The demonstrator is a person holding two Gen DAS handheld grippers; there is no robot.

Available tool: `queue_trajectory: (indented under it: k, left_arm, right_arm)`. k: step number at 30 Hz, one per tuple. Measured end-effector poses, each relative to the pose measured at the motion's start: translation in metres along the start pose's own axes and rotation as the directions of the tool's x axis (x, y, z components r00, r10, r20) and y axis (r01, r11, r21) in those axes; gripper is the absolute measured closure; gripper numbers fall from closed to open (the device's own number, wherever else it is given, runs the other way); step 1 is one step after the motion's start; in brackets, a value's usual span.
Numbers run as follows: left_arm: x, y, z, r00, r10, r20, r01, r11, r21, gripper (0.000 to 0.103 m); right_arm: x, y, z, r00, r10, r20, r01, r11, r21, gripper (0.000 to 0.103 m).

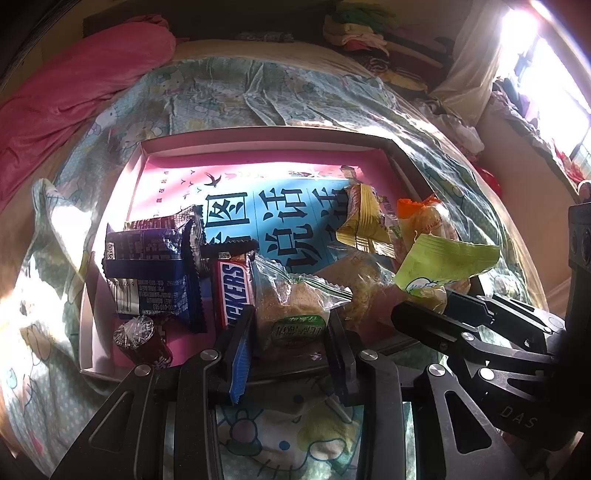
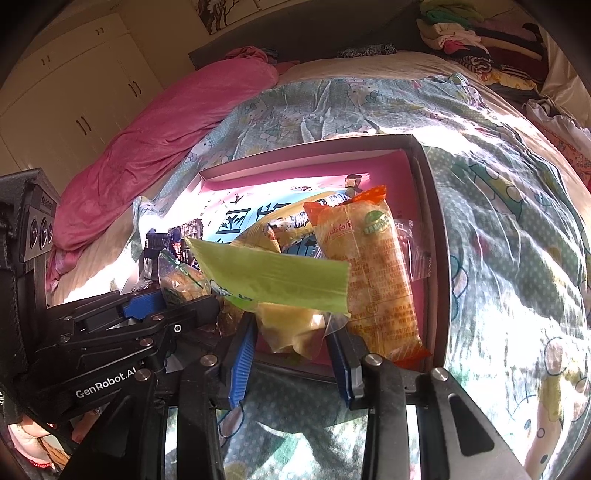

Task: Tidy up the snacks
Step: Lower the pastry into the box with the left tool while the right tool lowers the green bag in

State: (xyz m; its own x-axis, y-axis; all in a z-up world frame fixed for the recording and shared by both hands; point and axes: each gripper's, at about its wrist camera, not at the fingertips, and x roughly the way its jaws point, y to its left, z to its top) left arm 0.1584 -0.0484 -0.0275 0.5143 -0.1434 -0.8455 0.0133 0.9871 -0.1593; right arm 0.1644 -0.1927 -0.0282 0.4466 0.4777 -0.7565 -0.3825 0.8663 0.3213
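A shallow pink-lined box [image 1: 258, 147] lies on the bed with several snacks in it. My left gripper [image 1: 291, 332] is shut on a clear-wrapped pastry with a green label [image 1: 295, 314] at the box's near edge. My right gripper [image 2: 291, 332] is shut on a yellow pastry in a green-topped packet [image 2: 273, 280], held just above the box's near right side. In the left wrist view the right gripper [image 1: 428, 310] comes in from the right with the green packet [image 1: 443, 258]. The left gripper [image 2: 177, 306] and its pastry [image 2: 181, 280] show at the left of the right wrist view.
In the box lie a Snickers bar [image 1: 234, 295], a blue wrapper [image 1: 147, 266], a dark round candy [image 1: 138, 339], a yellow packet [image 1: 364, 221] and an orange-ended packet [image 2: 376, 273]. A pink blanket [image 1: 74, 92] is bunched on the far left. Folded clothes [image 2: 465, 33] are piled behind.
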Motion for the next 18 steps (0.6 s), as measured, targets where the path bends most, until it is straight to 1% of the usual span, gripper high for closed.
queue_trajectory:
  k: [8, 18]
  left_arm:
    - [-0.0014, 0.0029, -0.0011, 1.0, 0.015, 0.002, -0.015, 1.0, -0.003, 0.066]
    - [-0.0031, 0.0045, -0.0032, 1.0, 0.02, 0.003, -0.02, 1.0, -0.007, 0.065]
  right_arm:
    - [-0.0035, -0.0045, -0.0005, 1.0, 0.027, -0.003, -0.026, 0.999, 0.034, 0.062]
    - [-0.0092, -0.0027, 0.0007, 1.0, 0.017, 0.018, -0.017, 1.0, 0.022, 0.061]
